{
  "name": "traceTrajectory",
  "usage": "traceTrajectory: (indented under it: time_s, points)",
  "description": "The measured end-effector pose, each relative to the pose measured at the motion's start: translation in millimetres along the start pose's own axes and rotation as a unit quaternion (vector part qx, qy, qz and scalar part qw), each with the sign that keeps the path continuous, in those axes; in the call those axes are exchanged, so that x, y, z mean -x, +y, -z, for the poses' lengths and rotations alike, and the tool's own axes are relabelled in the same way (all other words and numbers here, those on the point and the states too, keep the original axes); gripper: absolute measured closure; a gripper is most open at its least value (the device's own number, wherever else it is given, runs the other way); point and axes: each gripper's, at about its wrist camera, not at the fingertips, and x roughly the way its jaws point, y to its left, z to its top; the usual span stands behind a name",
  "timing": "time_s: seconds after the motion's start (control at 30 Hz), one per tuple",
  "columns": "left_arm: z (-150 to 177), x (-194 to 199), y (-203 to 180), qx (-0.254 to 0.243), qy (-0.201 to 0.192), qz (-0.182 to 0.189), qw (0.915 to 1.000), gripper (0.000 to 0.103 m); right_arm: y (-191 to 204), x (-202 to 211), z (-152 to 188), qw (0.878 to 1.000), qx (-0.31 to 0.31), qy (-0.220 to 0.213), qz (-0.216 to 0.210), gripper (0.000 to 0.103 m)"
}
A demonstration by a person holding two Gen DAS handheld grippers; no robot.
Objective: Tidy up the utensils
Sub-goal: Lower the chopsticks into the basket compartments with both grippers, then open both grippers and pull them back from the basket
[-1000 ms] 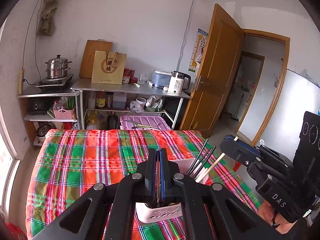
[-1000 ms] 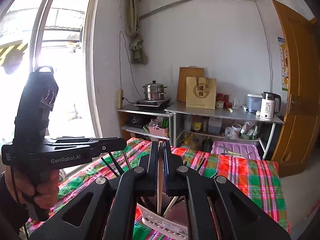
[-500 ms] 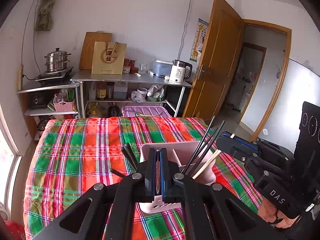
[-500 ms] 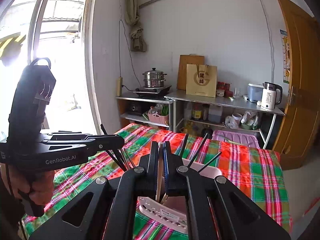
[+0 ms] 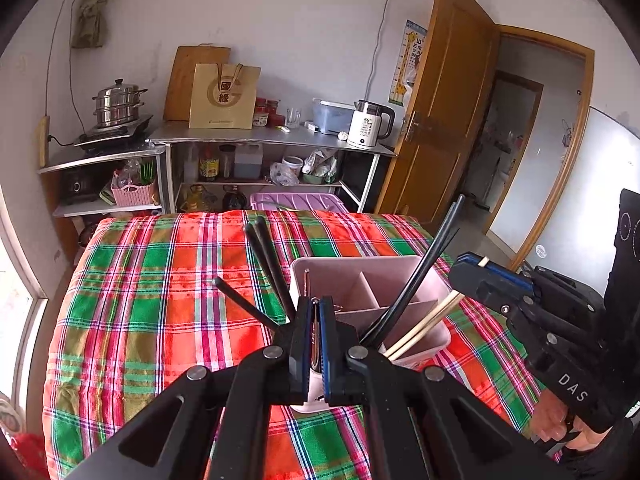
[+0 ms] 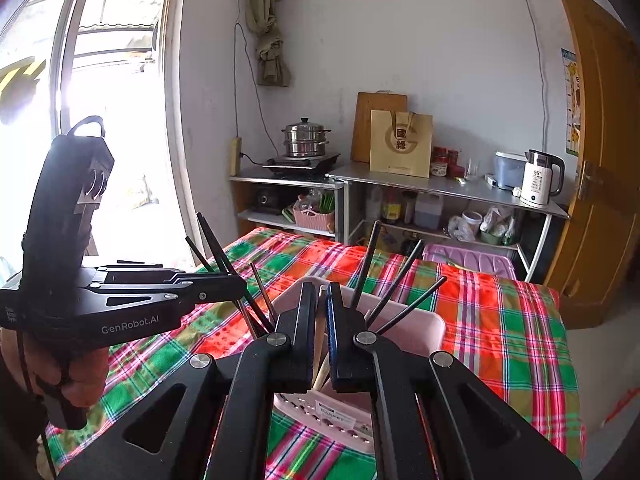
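Already most of the sorting looks done; black chopsticks [image 5: 412, 276] lean out of the pink utensil holder [image 5: 372, 280], which stands on the plaid-covered tabletop [image 5: 160, 280] right below both of my grippers. My left gripper [image 5: 315, 344] is clenched on a thin metal utensil [image 5: 315, 332], its lower end hidden behind the jaws, so I cannot tell whether it has entered a compartment; my right gripper [image 6: 321, 340] is clenched on a pale wooden chopstick [image 6: 320, 344] that slants down into the holder. What is left, I judge, is lowering both pieces home and releasing them; no loose utensils show on the cloth. My left camera shows the holder's inner dividers and an empty far compartment; my right camera shows its perforated near wall with a label [image 6: 336, 420], and my left hand [image 6: 76, 376].
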Motion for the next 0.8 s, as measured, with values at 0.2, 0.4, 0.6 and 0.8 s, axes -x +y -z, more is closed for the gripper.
traceTrajectory:
  time_s: [0.2,0.4,0.6,0.8]
  points:
    - [-0.8,13.2,-2.5,-0.002,-0.013,-0.006,0.9999,0.094,4.4,7.9,-1.3,1.0,0.008,-0.005,0.005,0.093]
    - [4.5,39.0,-5.9,-0.004,-0.032,-0.01,0.9994,0.091,8.4,26.6,-3.6,1.0,0.013,-0.018,0.01,0.093]
    - [29.4,70.7,-15.6,-0.011,-0.051,-0.028,0.9982,0.091,11.8,57.9,6.4,0.999,0.005,-0.032,0.014,0.084]
    - [75.9,103.1,-34.1,-0.017,-0.07,-0.042,0.9966,0.09,21.5,93.8,35.3,0.999,0.0,-0.036,0.02,0.079]
